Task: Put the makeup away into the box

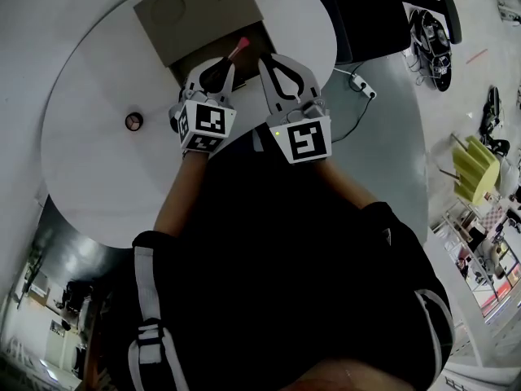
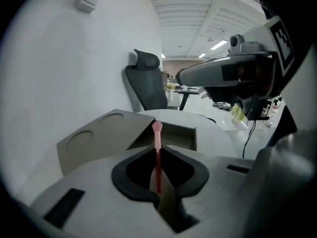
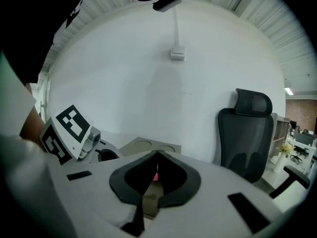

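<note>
A thin red makeup brush with a pink tip (image 1: 242, 47) sticks out of my left gripper (image 1: 232, 62), which is shut on its handle. In the left gripper view the brush (image 2: 157, 155) stands upright between the jaws, its tip in front of the open compartment (image 2: 176, 135) of the brown cardboard box (image 2: 99, 135). The box (image 1: 195, 10) sits at the table's far side and has two round marks on its lid. My right gripper (image 1: 264, 57) hangs just right of the left one, jaws shut with the tips meeting (image 3: 157, 152) and nothing held. A pink bit (image 3: 156, 176) shows behind them.
A small round dark item (image 1: 133, 121) lies on the round white table (image 1: 98, 161), left of the grippers. A black office chair (image 3: 247, 133) stands beyond the table by the white wall. A cable and a plug block (image 1: 364, 90) lie on the floor to the right.
</note>
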Available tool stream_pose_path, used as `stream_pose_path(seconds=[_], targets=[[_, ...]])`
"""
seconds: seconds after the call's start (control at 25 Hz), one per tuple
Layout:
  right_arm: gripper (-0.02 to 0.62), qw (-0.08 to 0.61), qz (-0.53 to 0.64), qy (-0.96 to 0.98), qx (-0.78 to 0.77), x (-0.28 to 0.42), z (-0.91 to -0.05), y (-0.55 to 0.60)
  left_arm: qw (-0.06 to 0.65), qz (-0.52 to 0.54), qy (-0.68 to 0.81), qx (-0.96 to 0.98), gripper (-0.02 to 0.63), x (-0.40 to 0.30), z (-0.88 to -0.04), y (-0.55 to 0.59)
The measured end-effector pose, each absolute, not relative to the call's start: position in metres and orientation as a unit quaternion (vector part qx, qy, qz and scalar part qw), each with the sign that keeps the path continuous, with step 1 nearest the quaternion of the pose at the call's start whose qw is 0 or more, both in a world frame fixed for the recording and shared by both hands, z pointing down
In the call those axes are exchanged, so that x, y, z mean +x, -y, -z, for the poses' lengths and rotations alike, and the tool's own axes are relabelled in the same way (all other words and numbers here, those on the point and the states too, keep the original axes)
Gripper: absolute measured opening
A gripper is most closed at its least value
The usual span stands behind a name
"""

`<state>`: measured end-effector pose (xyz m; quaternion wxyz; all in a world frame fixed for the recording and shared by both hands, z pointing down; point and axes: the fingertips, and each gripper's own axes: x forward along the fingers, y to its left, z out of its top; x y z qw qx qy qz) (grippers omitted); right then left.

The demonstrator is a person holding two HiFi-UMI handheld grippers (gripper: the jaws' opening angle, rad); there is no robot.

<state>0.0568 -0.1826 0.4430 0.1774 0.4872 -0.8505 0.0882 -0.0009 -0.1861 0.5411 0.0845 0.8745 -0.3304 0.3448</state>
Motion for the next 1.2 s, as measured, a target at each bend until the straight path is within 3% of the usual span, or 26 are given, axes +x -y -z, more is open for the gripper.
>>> stream_pose_path(seconds=[0.68,0.92,1.2], targets=[[0.023,0.217,-0.111,0.844,0.478,0.059,-0.463,0.179,0.121,-0.437,0.276,0.847,0.051,0.001,-0.578,0.173],[0.023,0.215,-0.103,0.846,0.477,0.061,-0.462,0.175,0.124,-0.434,0.282,0.847,0.155,0.003,-0.579,0.172],[0.023,0.205,-0.083,0.854,0.470,0.058,-0.451,0.167,0.095,-0.384,0.332,0.857,0.152,0.001,-0.549,0.173]])
